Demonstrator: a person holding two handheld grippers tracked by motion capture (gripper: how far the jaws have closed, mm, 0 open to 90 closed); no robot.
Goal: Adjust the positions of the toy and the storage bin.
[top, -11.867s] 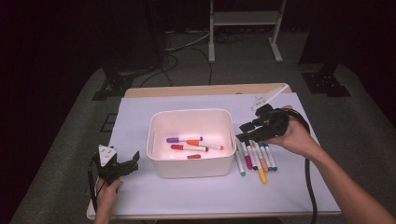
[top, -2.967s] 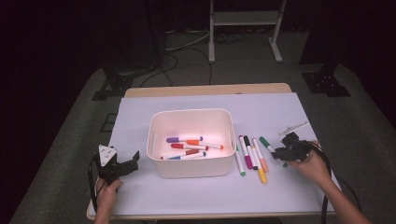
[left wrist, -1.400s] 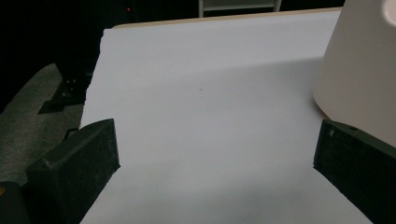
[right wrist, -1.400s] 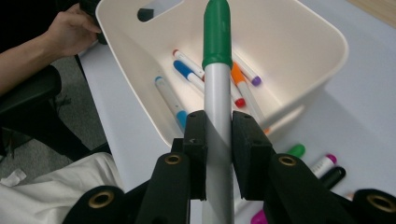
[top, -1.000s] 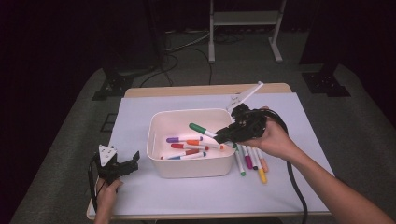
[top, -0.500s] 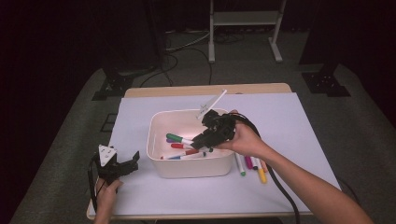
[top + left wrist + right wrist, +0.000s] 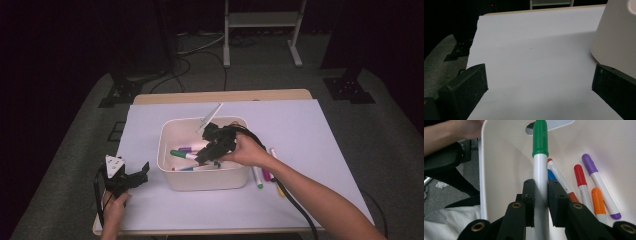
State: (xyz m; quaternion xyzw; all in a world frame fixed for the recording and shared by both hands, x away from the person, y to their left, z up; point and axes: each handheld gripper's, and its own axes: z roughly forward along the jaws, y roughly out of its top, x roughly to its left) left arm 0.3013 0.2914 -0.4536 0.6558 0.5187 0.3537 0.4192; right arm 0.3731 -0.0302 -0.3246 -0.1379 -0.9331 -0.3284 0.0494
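You are holding a green pen (image 7: 540, 170) inside the white bin (image 7: 170, 131).

Your right gripper (image 7: 541, 202) is squeezing the green pen tight between its two black jaws, with the green cap pointing away from your hand. The pen is sitting low in the bin, over a purple pen (image 7: 599, 185), a red pen (image 7: 581, 182) and an orange pen (image 7: 599, 203). More pens (image 7: 262, 172) are lying on the table just right of the bin. Your left gripper (image 7: 134, 179) is resting on the table left of the bin, jaws wide apart, holding nothing.
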